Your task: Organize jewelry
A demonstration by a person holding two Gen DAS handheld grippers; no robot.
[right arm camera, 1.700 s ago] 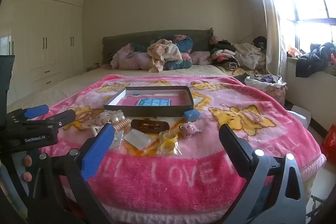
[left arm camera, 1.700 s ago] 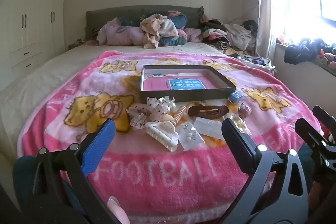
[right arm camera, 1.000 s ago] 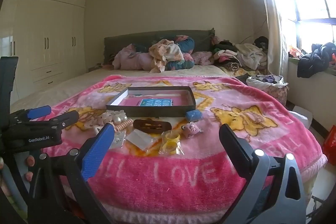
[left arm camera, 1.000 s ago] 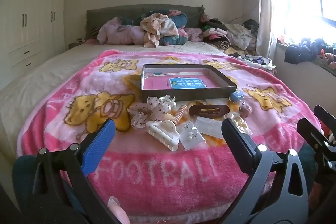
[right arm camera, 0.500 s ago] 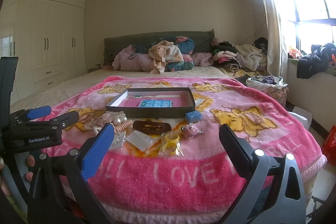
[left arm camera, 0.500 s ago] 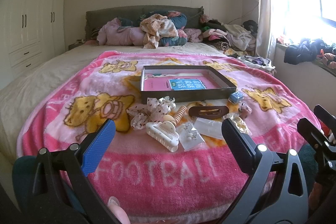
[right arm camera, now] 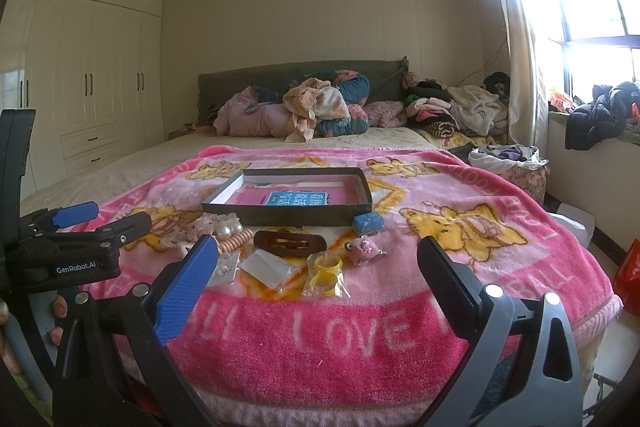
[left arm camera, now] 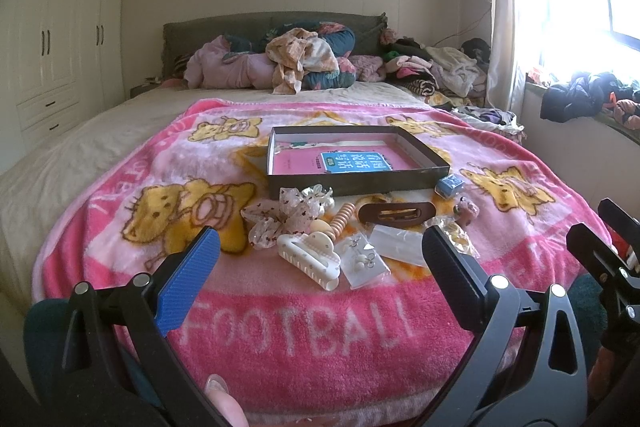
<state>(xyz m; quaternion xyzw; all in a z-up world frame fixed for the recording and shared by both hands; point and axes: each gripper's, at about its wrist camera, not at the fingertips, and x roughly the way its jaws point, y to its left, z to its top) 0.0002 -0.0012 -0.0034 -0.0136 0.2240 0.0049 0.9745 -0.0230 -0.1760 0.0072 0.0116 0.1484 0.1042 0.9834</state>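
Claws (left arm camera: 320, 267) (right arm camera: 312, 269) apart, short of trinkets (left arm camera: 308, 257)

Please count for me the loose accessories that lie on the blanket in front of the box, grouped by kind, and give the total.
Hair clips: 2, the cream claw clip and the brown barrette
Fabric scrunchie: 1
Beaded coil tie: 1
Clear packets: 3, earrings, a plain one, yellow rings
Pink charm: 1
Small blue box: 1
Total: 9

Blanket (left arm camera: 304, 331): "FOOTBALL", "LOVE". Left gripper (right arm camera: 104, 223) body: "GenRobot.AI".
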